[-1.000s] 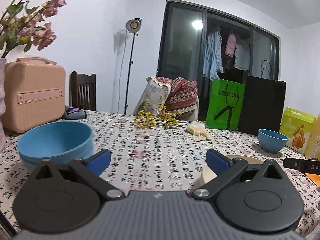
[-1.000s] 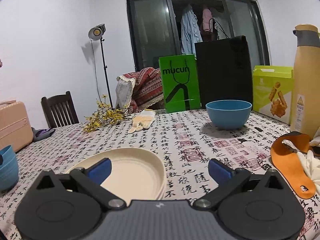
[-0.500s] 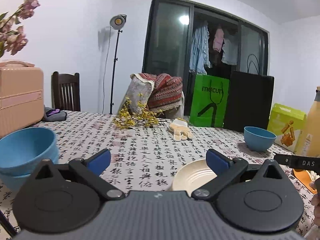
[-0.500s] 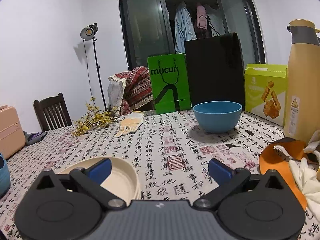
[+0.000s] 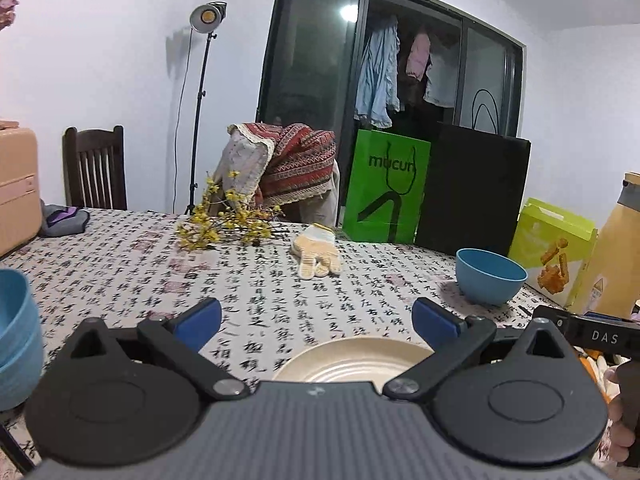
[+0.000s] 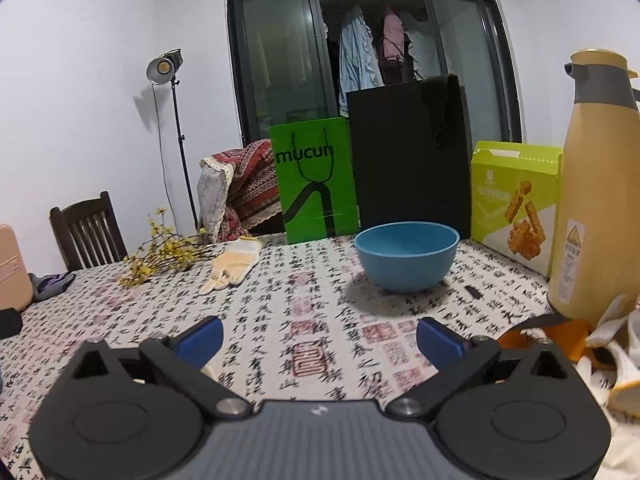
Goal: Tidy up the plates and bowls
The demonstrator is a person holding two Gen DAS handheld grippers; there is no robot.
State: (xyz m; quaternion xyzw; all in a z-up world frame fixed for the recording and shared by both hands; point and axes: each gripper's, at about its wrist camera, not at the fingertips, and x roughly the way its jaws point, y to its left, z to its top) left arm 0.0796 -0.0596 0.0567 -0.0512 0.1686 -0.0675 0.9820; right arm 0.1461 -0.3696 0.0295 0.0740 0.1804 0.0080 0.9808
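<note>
Single blue bowl (image 6: 407, 255) upright near table's far edge, just before black bag (image 6: 408, 152), empty. Cream plate (image 5: 352, 364) at near edge, under left gripper (image 5: 316, 318). Stacked blue bowls (image 5: 18, 336) at left edge. Right gripper (image 6: 319, 335) faces single bowl, well apart. Both grippers spread wide, holding nothing. Risk: one-sided rim pinch tips bowl; thermos (image 6: 596, 184) and snack box (image 6: 516, 204) close beside, wide swing could knock them.

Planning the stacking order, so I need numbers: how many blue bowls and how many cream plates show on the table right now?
Blue bowls: 2, the far bowl and the near-left bowl, which may be a stack.
Cream plates: 1, the plate.
Total: 3.
</note>
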